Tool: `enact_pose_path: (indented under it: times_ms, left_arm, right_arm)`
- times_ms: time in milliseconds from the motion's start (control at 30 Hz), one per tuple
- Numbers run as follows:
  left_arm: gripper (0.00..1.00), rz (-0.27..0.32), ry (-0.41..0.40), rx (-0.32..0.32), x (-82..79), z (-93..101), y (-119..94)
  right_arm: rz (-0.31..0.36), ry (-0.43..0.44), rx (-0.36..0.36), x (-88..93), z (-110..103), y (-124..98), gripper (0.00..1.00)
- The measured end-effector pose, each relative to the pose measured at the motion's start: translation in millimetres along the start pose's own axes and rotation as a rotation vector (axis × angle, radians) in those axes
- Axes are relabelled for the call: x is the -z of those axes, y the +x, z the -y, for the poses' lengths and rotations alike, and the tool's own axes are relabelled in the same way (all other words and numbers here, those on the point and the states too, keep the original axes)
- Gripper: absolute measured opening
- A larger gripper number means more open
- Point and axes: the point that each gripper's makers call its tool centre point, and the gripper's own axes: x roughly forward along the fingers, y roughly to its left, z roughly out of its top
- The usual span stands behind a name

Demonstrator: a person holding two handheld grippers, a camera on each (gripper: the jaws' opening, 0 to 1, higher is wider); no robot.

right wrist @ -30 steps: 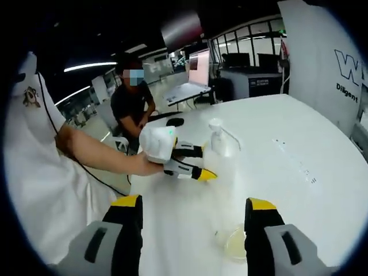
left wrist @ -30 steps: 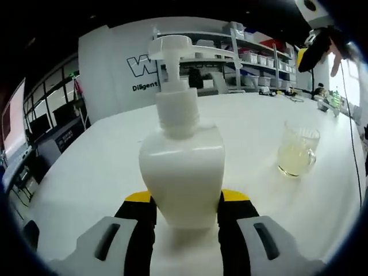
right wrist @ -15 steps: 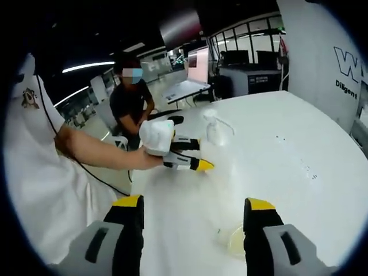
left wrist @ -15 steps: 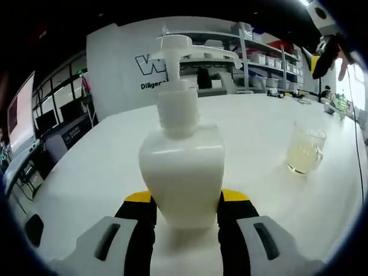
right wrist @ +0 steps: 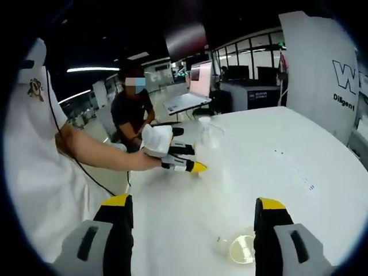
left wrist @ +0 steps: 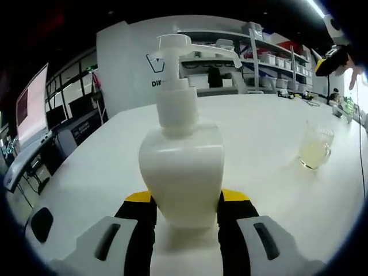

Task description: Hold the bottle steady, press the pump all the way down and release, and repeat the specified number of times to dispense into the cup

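Two tongs, one pump bottle, one cup, one tabletop.

Left tongs (left wrist: pixel 184 210): mine, clenched on the white pump bottle (left wrist: pixel 181 172) low on its body, one yellow-tipped jaw touching each side. Bottle stands upright on the white tabletop (left wrist: pixel 259 132), directly between the jaws; its pump head (left wrist: pixel 175 46) is raised, spout pointing toward the right of the left gripper view.

Cup (left wrist: pixel 315 150): clear glass with a handle, pale yellowish liquid in the lower part; stands on the tabletop well apart from the bottle, off to the right of the spout, not beneath it.

Right tongs (right wrist: pixel 194 230): mine, released, jaws spread wide and grasping nothing, held above the tabletop. From the right gripper view the cup (right wrist: pixel 241 249) lies below and between the jaws, nearer the right one; whether either jaw touches it I cannot tell. Farther off, my left tongs (right wrist: pixel 192 167) grip the bottle (right wrist: pixel 208 133).

Also present: a seated person (right wrist: pixel 132 109) beyond the tabletop.
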Motion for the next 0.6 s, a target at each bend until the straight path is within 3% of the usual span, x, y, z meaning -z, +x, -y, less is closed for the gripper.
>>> enact_pose_path:
  times_ms: [600]
  left_arm:
    - [0.4,-0.009,-0.019,-0.038,7.6,-23.7,-8.4]
  right_arm:
    - [-0.007,0.054,0.046,18.6,3.2,-18.6,0.76]
